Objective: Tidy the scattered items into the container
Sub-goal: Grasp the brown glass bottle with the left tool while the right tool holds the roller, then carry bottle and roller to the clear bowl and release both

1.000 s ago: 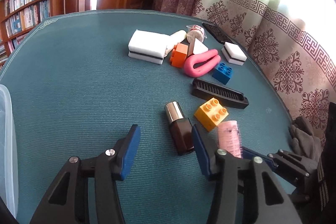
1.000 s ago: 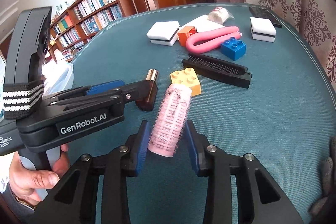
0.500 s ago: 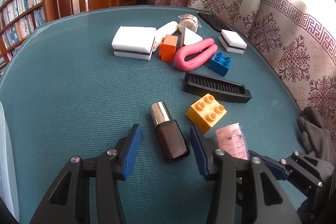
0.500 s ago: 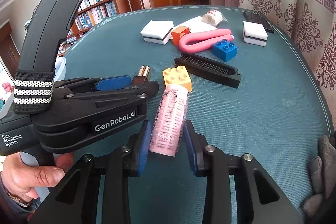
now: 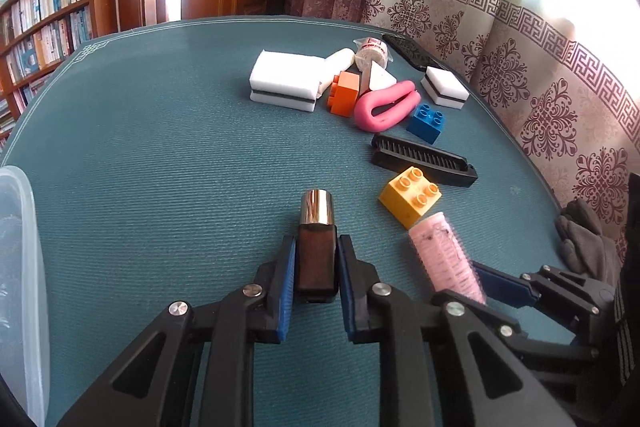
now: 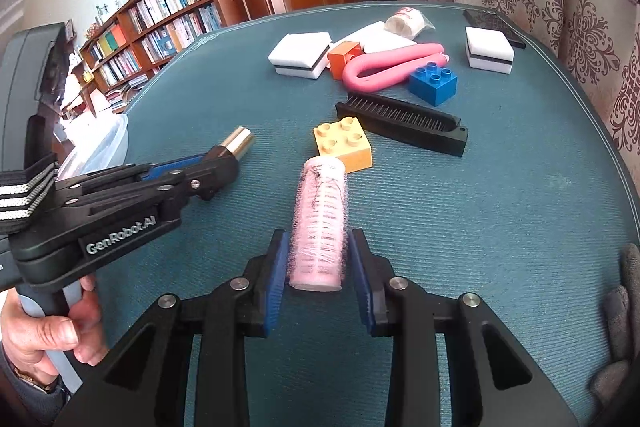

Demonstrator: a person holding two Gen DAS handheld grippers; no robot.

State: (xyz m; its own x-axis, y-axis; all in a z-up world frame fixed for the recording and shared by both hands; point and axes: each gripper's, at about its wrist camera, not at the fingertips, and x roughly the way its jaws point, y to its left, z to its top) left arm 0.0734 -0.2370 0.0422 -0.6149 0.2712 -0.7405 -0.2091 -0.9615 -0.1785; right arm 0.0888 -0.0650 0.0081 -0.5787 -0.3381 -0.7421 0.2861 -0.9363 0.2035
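The left gripper (image 5: 316,259) has its 2 blue pads pressed against the sides of a small brown bottle (image 5: 316,255) with a shiny metal cap, which lies flat on the teal table (image 5: 160,147) with the cap pointing away from the camera. The right gripper (image 6: 318,259) is closed around the near end of a pink hair roller (image 6: 322,223), also lying on the table, its far end just beside a yellow toy brick (image 6: 344,143). In the right wrist view a hand (image 6: 44,339) grasps the handle of the left gripper at the lower left. Behind the yellow brick lies a black comb (image 6: 404,121), and past it a blue brick (image 6: 434,83), a bent pink foam roller (image 6: 384,67) and an orange brick (image 6: 344,59) sit close together. A large white sponge (image 6: 300,55) with a dark stripe lies left of the orange brick, a smaller one (image 6: 488,49) lies far right, and a wrapped white roll (image 6: 408,21) sits at the back beside a dark flat object (image 6: 496,27) too unclear to identify. The clear plastic container (image 5: 20,267) shows only as a rim at the left edge of the left wrist view, well apart from both held items. A grey glove (image 5: 584,243) lies at the right table edge near the patterned curtain (image 5: 560,87)
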